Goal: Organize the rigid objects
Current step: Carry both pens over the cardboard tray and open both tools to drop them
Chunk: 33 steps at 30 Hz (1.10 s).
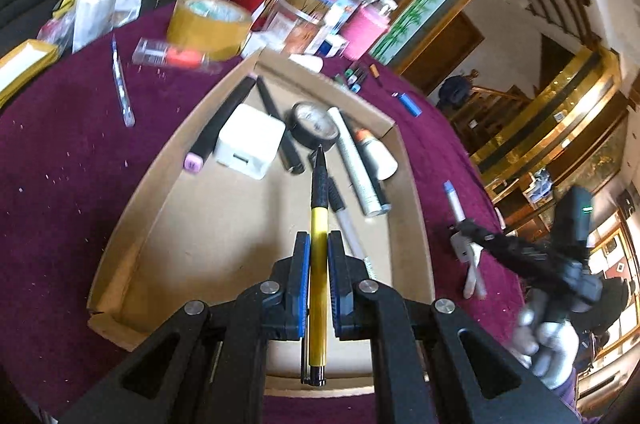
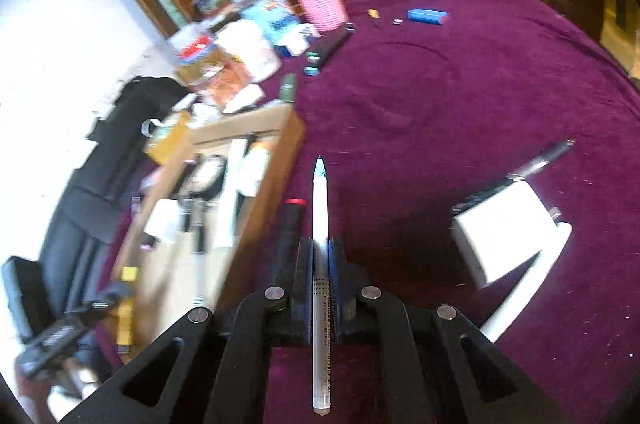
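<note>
Over the cardboard tray [image 1: 416, 224] the left gripper [image 1: 319, 244] hung with its jaws closed on a yellow pen [image 1: 319, 264]; the pen ran lengthwise between the blue pads [image 1: 305, 264], its black grip and tip pointing forward above the tray floor; inside the tray lay a white charger cube [image 1: 250, 140], a black marker with a pink cap [image 1: 220, 120], a roll of black tape [image 1: 314, 124], a long silver-white tube [image 1: 356, 164], a small white bottle [image 1: 378, 156] and a white pen with a black grip [image 1: 344, 216], most of them gathered toward the far end; the tray itself sat on a purple tablecloth [image 1: 80, 164], with a roll of brown packing tape [image 1: 208, 24] and a clear blue-tipped pen [image 1: 122, 88] beyond its left wall, and a blue lighter [image 1: 410, 104] beyond its right wall.

Beside the tray's right wall, the right gripper [image 2: 320, 252] had its jaws shut on a slim white pen [image 2: 320, 224]; the pen's pale blue tip pointed forward over the cloth [image 2: 460, 84] and its clear rear end stuck out behind the pads; a black marker with a red band [image 2: 290, 228] lay on the cloth just left of the gripper; a white block [image 2: 500, 236] stood to the right, near a dark pen [image 2: 548, 156]; the tray [image 2: 276, 160] showed at the left, blurred; a pink cup [image 2: 320, 0] and the blue lighter [image 2: 426, 15] lay farther off.
</note>
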{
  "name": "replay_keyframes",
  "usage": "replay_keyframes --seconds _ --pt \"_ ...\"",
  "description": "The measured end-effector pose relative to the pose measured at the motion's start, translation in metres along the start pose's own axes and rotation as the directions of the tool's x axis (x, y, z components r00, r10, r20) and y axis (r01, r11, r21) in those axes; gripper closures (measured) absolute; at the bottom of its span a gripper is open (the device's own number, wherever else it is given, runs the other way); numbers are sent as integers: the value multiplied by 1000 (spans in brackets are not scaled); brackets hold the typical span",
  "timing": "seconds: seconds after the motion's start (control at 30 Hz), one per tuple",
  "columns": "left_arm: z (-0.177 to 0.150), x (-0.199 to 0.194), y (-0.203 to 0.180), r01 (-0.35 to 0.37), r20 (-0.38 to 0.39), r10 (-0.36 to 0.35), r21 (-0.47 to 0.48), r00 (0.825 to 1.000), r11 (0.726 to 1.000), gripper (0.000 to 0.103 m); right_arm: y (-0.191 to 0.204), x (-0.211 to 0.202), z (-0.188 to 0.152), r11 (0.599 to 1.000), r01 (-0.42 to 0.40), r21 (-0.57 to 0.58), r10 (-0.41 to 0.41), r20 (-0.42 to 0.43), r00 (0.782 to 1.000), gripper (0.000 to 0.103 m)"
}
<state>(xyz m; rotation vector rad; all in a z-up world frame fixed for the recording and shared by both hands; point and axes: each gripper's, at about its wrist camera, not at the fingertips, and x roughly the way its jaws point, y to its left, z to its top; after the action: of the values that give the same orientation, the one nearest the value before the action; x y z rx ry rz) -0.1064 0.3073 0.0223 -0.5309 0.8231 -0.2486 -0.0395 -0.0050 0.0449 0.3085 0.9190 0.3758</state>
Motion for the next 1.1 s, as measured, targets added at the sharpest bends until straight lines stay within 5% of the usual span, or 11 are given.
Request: replay_keyframes --seconds 0.4,0.6,0.97,1.03,1.1 --pt "5 29 1 -112 -74 110 -31 991 993 95 73 30 -6 971 -233 -45 223 -163 961 94" --pt "4 12 -3 -110 -24 109 -34 994 993 60 107 64 -21 967 -234 -105 202 -250 947 94" --pt "4 -36 2 -104 112 112 -80 987 991 37 126 82 -33 963 -168 -210 111 -257 960 93" --pt "5 -40 1 -107 129 116 -80 985 991 30 126 79 -33 961 -153 -229 97 -237 967 90" --pt "5 -43 0 -102 138 113 -84 984 991 28 126 75 -33 959 -146 -242 93 -220 971 75"
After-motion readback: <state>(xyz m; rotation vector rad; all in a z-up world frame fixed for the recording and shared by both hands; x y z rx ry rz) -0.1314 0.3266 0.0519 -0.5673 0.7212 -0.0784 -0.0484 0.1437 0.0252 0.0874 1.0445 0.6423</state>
